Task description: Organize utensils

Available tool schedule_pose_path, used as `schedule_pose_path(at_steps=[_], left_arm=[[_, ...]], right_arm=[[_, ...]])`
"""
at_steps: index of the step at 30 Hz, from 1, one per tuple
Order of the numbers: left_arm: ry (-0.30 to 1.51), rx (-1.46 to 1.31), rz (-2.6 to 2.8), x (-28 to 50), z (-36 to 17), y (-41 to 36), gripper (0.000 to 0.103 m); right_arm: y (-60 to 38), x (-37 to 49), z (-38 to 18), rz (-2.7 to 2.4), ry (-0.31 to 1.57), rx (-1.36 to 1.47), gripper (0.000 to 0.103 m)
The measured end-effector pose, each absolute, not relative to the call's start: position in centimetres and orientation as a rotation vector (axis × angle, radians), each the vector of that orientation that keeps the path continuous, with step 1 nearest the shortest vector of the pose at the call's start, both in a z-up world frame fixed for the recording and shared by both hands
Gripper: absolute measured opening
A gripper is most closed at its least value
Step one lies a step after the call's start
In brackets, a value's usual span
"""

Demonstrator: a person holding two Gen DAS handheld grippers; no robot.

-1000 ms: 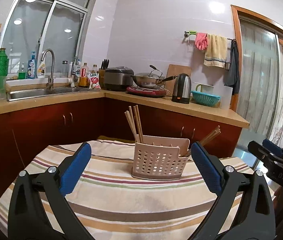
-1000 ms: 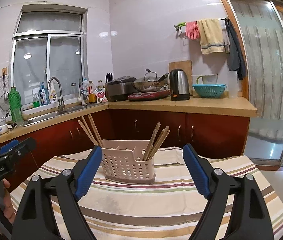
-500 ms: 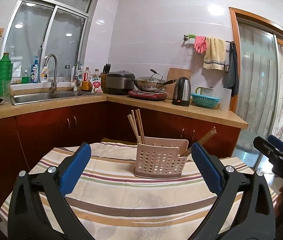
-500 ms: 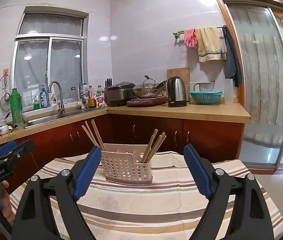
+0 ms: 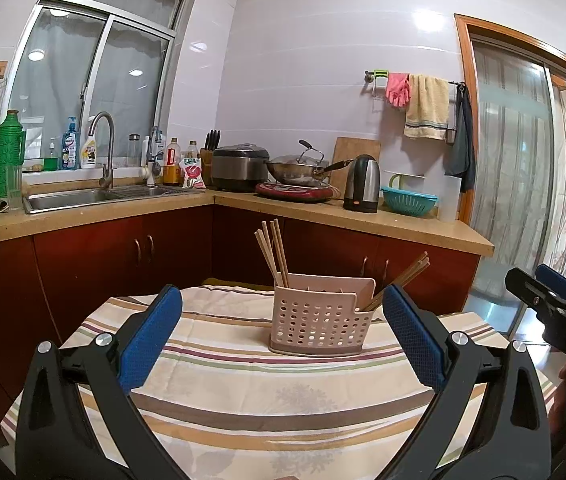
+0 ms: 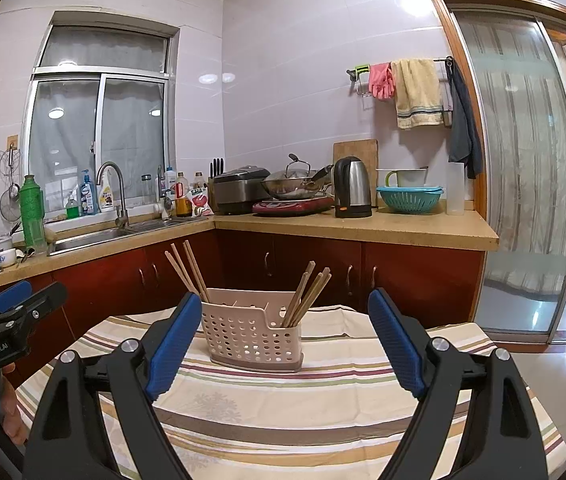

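— So where does the sorting stand?

— Nearly finished, I'd judge. Start with the table (image 5: pixel 243 400): its striped cloth carries only the holder (image 5: pixel 319 322), which sits toward the far middle. No loose utensils lie on any part of the cloth that either camera shows.

— And the holder itself?

— It's a pale perforated caddy with compartments, standing upright. One bunch of chopsticks (image 5: pixel 271 250) rises from its left end, leaning left. A second bunch (image 6: pixel 307 294) stands in the right end, leaning right. Which inner compartment each sits in I cannot tell from here.

— What about the grippers?

— The left gripper (image 5: pixel 281 344) has its jaws spread wide with nothing between them, held back from the holder over the near side of the table. The right gripper (image 6: pixel 283 346) is likewise wide open and empty, also short of the holder. Each shows at the edge of the other's view, well apart from the caddy.

— So what's left?

— Little that I can see. Perhaps straightening the two bunches, or merging them, if that counts as organised. Anything lying below the near edge of the table would be hidden by the gripper bodies.
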State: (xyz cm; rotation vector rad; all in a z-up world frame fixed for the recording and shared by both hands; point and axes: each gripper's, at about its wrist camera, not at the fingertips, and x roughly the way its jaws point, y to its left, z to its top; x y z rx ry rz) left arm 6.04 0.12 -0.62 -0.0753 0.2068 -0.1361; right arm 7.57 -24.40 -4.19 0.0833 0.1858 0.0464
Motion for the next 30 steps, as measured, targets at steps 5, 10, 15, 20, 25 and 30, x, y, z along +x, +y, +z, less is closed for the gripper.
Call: schedule_pose_path(at_steps=[5,10,15,20,25,30], left_arm=[[0.208,-0.073,-0.134,6.06,-0.60,0.08,0.099],[0.196,-0.050,-0.129,5.81,-0.71,0.01,0.099],[0.195,-0.017,-0.114,5.83,-0.74,-0.35,0.099],[0.196,-0.019,-0.104,5.97,-0.78,-0.40,0.099],[0.191,-0.030,-0.107,6.00,-0.82,-0.18,0.099],[0.199,-0.047,-0.108,6.26,-0.77,0.18,0.099]], right_arm=[[-24.41,7.55,-4.18,0.047,0.187,0.082,0.083],[-24.39,7.56,-4.21,0.047,0.187,0.083,0.083],[-24.53,7.41,-4.12,0.047,0.189,0.081,0.083],[-24.55,7.41,-4.13,0.047,0.189,0.081,0.084],[-24.70,7.38,-4.23,0.046,0.192,0.081,0.084],[-24.79,7.44,-4.29,0.046,0.195,0.079,0.084]])
